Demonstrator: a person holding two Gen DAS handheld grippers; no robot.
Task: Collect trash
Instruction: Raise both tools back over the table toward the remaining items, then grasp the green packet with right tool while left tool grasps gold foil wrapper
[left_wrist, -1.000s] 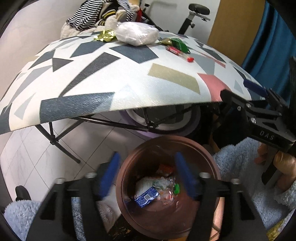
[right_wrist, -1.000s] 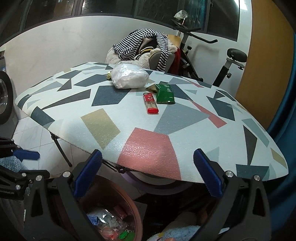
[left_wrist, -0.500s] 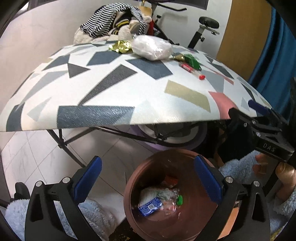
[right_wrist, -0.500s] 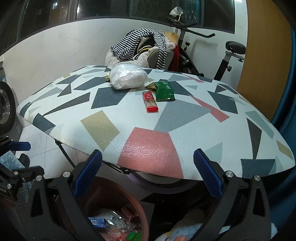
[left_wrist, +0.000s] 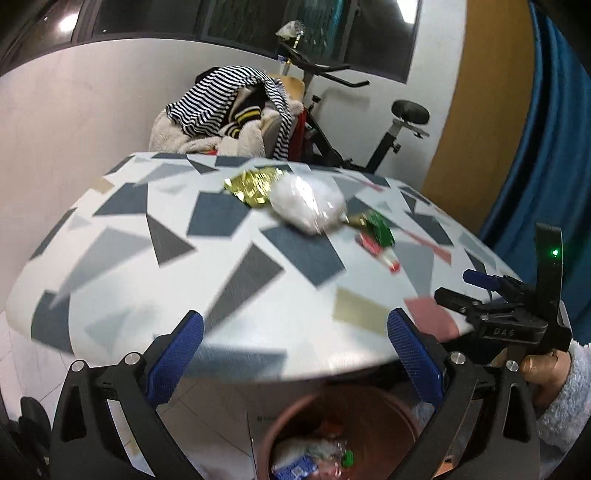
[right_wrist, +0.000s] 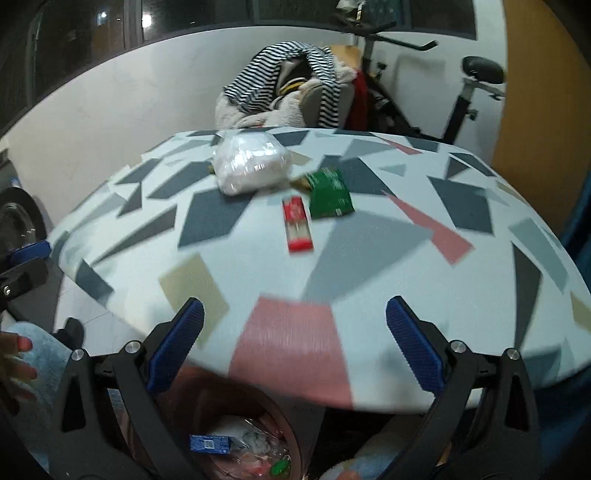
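On the patterned table (left_wrist: 207, 291) (right_wrist: 369, 266) lie a white plastic bag (left_wrist: 306, 205) (right_wrist: 251, 166), a gold wrapper (left_wrist: 255, 184), a green packet (left_wrist: 378, 227) (right_wrist: 328, 194) and a red packet (left_wrist: 378, 253) (right_wrist: 297, 225). A brown bin (left_wrist: 291, 428) (right_wrist: 295, 439) with trash in it stands on the floor below the table's near edge. My left gripper (left_wrist: 295, 358) is open and empty above the bin. My right gripper (right_wrist: 295, 350) (left_wrist: 480, 291) is open and empty at the table's near edge.
A chair piled with striped clothes (left_wrist: 229, 114) (right_wrist: 291, 85) and an exercise bike (left_wrist: 369, 122) (right_wrist: 461, 88) stand behind the table. A blue curtain (left_wrist: 554, 147) hangs at the right. White tiled floor lies at the left.
Both grippers have risen from beside the bin toward table height. The left gripper's jaws went from narrow over the bin to wide open.
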